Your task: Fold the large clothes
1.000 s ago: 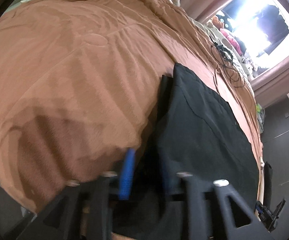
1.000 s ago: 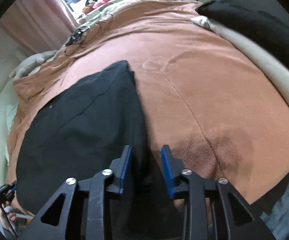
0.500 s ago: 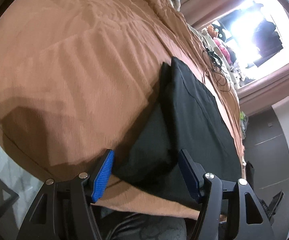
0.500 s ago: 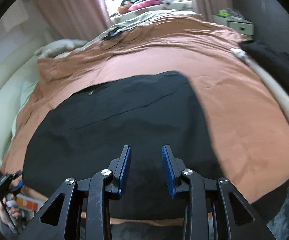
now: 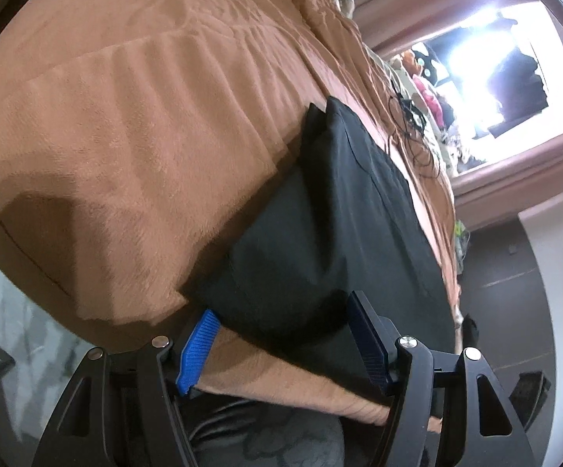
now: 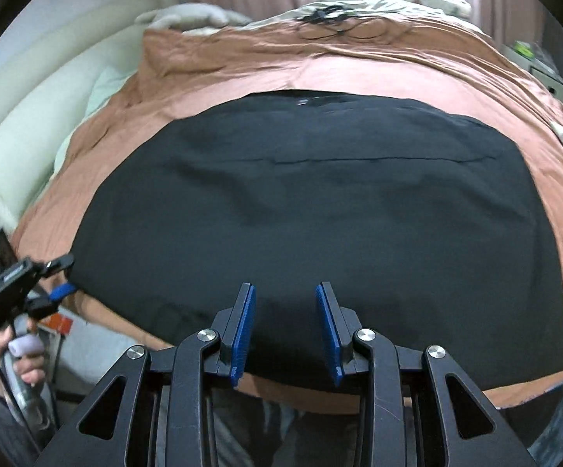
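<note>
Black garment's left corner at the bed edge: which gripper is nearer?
Left. The left gripper sits at that corner of the black fabric garment, jaws open astride it. The right gripper hovers over the garment's near-edge middle.

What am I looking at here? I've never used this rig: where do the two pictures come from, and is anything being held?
There is no robot arm: a person carries a two-fingered tool in each hand, with a fisheye camera on each looking along its blue-padded fingers. One picture comes from the left tool, the other from the right tool, which also shows the left one held in the person's hand. On the bed, over a brown cover, lies a black garment, spread flat. The left tool's jaws have just been opening; they stand around a near corner of the garment without pressing it. The right tool hovers over the near edge, jaws apart, holding nothing.
</note>
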`<state>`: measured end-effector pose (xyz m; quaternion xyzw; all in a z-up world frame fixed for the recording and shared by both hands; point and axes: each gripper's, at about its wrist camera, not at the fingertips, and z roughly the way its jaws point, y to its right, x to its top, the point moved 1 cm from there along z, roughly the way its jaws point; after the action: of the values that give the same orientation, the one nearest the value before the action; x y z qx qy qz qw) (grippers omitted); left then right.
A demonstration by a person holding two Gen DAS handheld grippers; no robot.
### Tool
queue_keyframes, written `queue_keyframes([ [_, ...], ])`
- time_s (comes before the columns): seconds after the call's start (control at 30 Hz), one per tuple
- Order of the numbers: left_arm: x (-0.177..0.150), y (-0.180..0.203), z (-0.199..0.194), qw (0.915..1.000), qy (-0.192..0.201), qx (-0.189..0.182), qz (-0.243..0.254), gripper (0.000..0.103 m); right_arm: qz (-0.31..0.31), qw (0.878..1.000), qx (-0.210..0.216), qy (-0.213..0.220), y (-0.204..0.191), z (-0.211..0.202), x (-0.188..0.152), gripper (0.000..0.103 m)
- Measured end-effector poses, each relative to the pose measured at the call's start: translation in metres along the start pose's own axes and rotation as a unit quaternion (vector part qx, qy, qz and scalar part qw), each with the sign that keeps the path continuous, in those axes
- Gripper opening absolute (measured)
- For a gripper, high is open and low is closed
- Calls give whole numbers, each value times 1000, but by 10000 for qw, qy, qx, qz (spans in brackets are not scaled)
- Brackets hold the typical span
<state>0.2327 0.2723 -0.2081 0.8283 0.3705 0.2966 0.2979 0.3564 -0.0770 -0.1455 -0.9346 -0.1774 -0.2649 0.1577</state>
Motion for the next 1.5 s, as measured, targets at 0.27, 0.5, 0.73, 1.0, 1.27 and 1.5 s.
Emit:
queue_keyframes([
  [0.27, 1, -1, 5, 9996, 220, 83, -138, 52, -196, 9987, -324, -337, -17, 31, -11, 33],
  [0.5, -1, -6, 4, 9986, 355, 141, -366, 40, -12, 9966, -658, -487, -9, 61, 4, 33],
  [0.73, -4, -7, -2, 9969, 416, 220, -629, 40, 238, 9952, -756, -570, 4, 91, 38, 33],
  [1.0, -8, -5, -4, 9943, 468, 413, -865, 40, 550, 9941, -661, -657, 24, 123, 98, 33],
  [1.27, -10, -7, -3, 9906, 562, 506, -1142, 40, 729, 9919, -760, -707, 41, 160, 148, 16],
  [1.5, -11, -8, 1, 9867, 522, 566, -1429, 40, 792, 9910, -777, -744, 42, 184, 178, 14],
])
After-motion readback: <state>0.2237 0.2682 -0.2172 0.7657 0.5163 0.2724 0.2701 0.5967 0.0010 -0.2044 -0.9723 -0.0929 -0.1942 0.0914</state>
